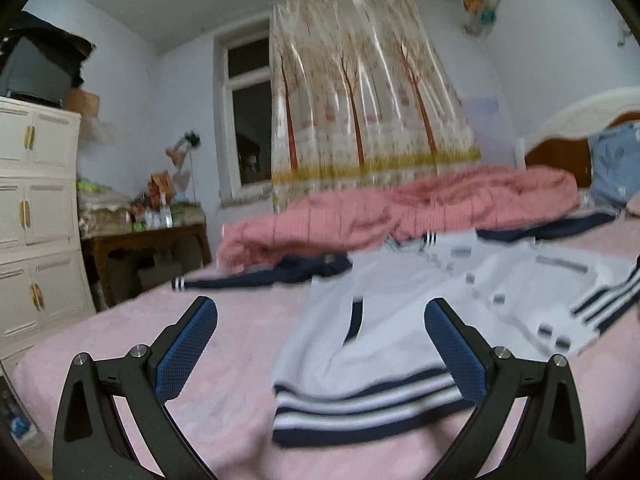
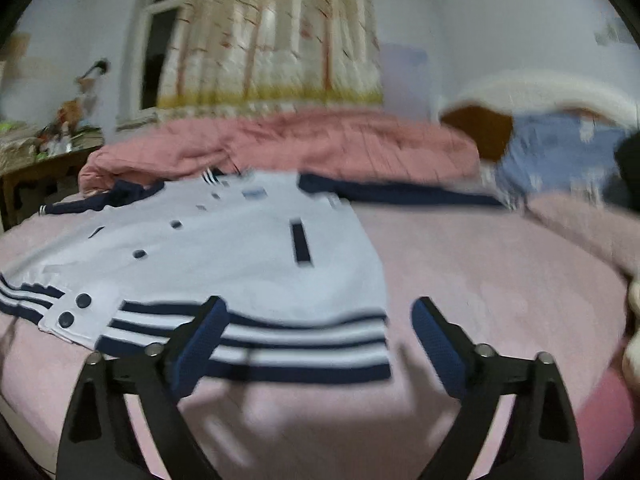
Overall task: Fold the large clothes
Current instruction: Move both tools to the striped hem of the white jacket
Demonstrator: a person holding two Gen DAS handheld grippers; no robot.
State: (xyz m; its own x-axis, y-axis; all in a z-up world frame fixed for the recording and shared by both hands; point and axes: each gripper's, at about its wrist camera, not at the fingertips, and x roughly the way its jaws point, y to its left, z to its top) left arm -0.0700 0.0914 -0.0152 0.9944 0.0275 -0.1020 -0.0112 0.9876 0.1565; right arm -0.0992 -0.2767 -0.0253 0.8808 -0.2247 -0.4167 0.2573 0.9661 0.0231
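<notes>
Currently the white jacket with navy sleeves lies spread flat, front up, on the pink bed sheet. Its striped navy-and-white hem faces both cameras, and its snap buttons run up the front. One navy sleeve stretches toward the headboard side, the other toward the wooden side table. Behind the collar a crumpled pink quilt borders the garment; a blue pillow sits near the headboard. Bare sheet lies open in front of the hem and to the headboard side of the jacket.

The left gripper hangs over the hem with jaws spread wide, grasping nothing; the hem corner lies between its fingers in view. The right gripper likewise stands released, jaws wide, the opposite hem corner between them, pads not pressing. Whether either pad touches cloth cannot be told through the blur.
</notes>
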